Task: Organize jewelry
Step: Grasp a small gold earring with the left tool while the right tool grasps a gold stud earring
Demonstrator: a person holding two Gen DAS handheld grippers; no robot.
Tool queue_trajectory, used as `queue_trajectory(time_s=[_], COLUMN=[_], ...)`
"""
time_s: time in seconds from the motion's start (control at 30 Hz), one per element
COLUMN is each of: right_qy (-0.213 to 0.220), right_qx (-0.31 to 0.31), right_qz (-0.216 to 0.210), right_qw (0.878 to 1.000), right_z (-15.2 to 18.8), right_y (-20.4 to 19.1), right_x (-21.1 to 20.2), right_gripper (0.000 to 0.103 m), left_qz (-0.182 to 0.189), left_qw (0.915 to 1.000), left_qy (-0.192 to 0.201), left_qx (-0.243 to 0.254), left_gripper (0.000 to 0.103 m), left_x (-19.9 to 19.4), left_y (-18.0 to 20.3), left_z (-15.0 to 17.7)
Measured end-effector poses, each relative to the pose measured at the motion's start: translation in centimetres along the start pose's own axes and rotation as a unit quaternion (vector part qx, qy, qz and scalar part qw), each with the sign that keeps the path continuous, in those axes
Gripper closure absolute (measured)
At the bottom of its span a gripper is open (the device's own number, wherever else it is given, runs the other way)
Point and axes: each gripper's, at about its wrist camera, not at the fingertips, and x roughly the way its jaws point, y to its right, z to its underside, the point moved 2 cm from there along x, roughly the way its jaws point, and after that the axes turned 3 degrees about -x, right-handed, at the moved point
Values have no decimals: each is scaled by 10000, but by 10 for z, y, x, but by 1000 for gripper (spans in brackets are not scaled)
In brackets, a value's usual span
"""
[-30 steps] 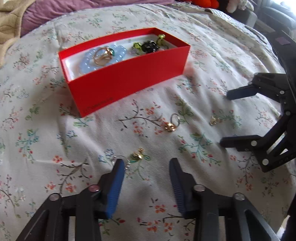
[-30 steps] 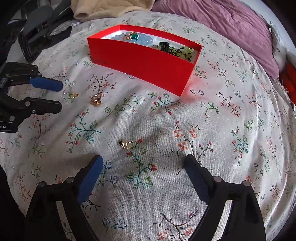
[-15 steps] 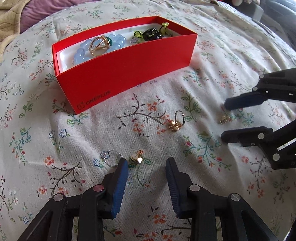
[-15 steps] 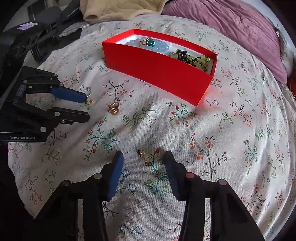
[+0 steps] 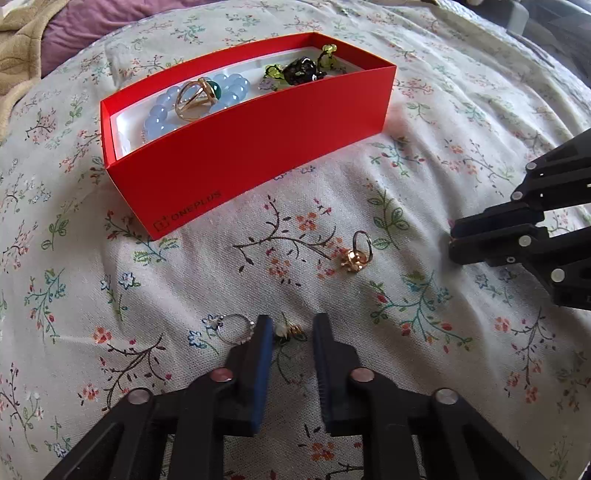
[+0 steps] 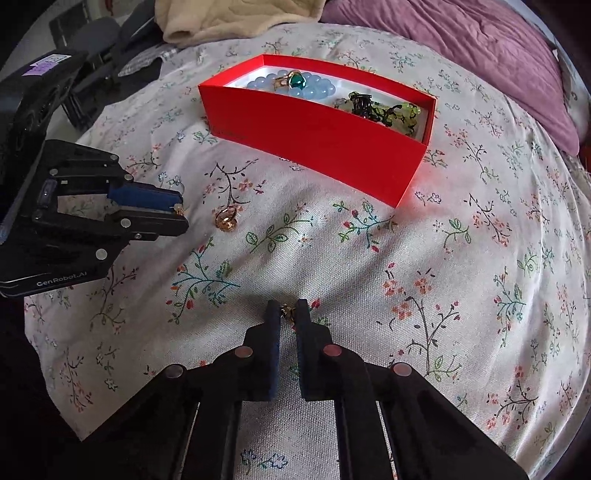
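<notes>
Bedspread [image 5: 110,280]: one, pale woven cotton printed with small flower sprigs, puckered into soft folds; it bears everything listed below.
Blankets: two at the far edge, one mauve quilted [image 6: 461,40], one beige fleece [image 6: 221,18], both rumpled.
Red box [image 5: 258,155]: one, long open rectangular card box, matte red outside, white lining, "ONEPLUS" printed on the near wall; it lies on the bedspread beyond both grippers.
Box contents: one bracelet of round pale-blue beads [image 5: 162,114]; one gold ring with a round green stone [image 5: 199,96] lying on those beads; one tangle of glossy black and yellow-green beads [image 5: 303,68] at the other end.
Left gripper [image 5: 290,326]: black linkage, ribbed blue pads; jaws have just been closing and stand narrow, a gap showing on each side of the small gold earring [image 5: 290,329] between the tips, so whether the pads grip it cannot be told.
Right gripper [image 6: 287,308]: same build; jaws have just been closing and are now pinched on a tiny gold stud [image 6: 286,309] at the tips, down at the cloth.
Loose jewelry on the bedspread: one thin silver wire ring [image 5: 234,328], touching the left gripper's outer finger; one gold ring with a knotted top [image 5: 356,254], tilted, lying apart between the two grippers.
</notes>
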Motion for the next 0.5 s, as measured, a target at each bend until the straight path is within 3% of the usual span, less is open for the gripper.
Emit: queue_trajectory(time_s=[0.1, 0.5], right_qy=[-18, 117], right_qx=[33, 375], right_qz=[-26, -140], right_qw=[10000, 9991], right_z=[0, -5], right_y=[1, 17], right_x=[-3, -28], right_gripper=[95, 96], left_qz=[-56, -28], left_qw=[10000, 9996], left_qy=[-34, -19], left_qx=[-33, -270], left_gripper=[97, 97], left_x=[0, -14], left_y=[-1, -4], left_z=[-2, -10])
